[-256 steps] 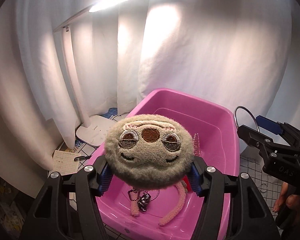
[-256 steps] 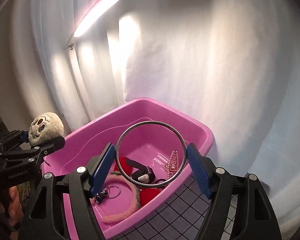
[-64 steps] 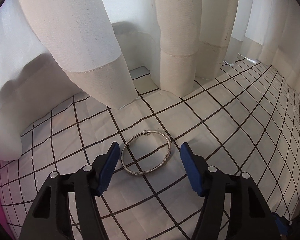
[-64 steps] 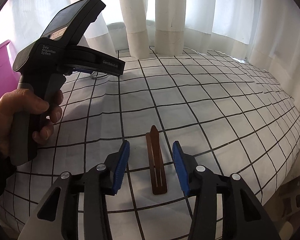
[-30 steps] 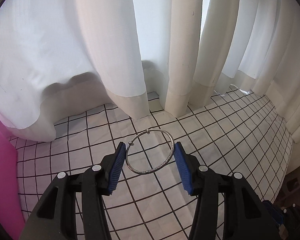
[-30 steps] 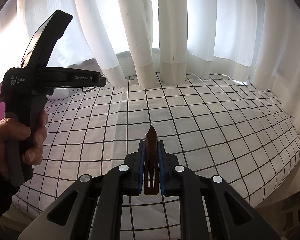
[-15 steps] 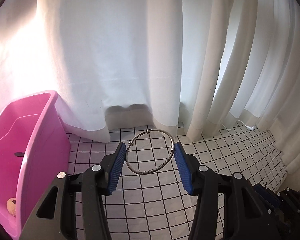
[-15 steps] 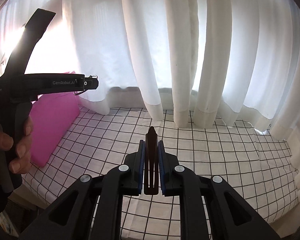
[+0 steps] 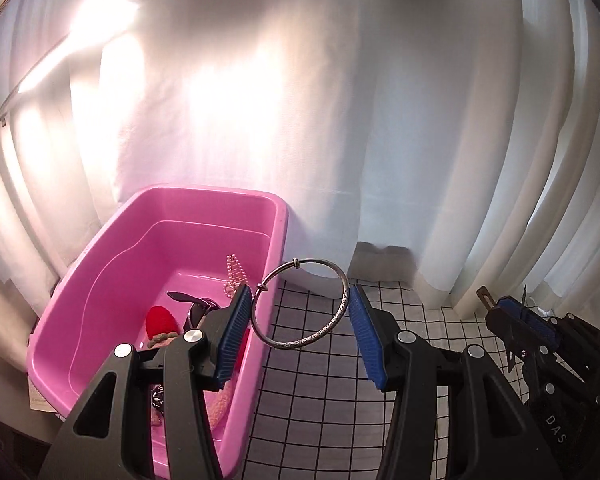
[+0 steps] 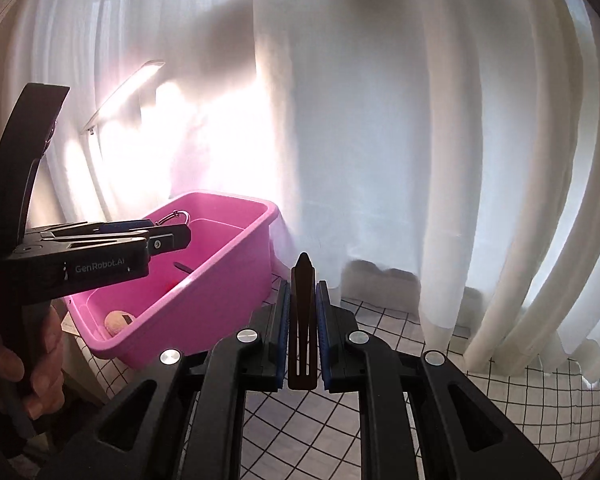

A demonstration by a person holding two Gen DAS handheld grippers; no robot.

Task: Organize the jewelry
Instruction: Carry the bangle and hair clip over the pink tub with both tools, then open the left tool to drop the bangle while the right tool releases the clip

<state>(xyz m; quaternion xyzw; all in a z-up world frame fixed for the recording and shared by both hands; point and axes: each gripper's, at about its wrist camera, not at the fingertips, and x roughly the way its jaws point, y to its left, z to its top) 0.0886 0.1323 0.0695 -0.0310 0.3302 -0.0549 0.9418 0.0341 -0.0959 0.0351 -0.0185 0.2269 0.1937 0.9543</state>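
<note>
My left gripper [image 9: 298,320] is shut on a silver bangle [image 9: 337,320], held in the air beside the right rim of the pink tub [image 9: 278,216]. The tub holds a pearl strand [image 9: 233,270], a red fuzzy piece [image 9: 162,320] and other dark pieces. My right gripper [image 10: 302,316] is shut on a flat brown hair clip [image 10: 302,320] that points up and forward, to the right of the pink tub [image 10: 220,264]. In the right wrist view the left gripper [image 10: 176,234] hangs over the tub with the bangle [image 10: 178,214] at its tip. The right gripper [image 9: 496,306] shows at the lower right of the left wrist view.
A white cloth with a black grid [image 9: 312,392] covers the table. White curtains [image 10: 380,140] hang close behind it. A lit desk lamp [image 10: 128,88] stands behind the tub. A person's hand [image 10: 40,360] holds the left gripper's handle.
Both grippers rose and swung left toward the pink tub, each keeping its piece. The tub now fills the left of both views, with its contents showing.
</note>
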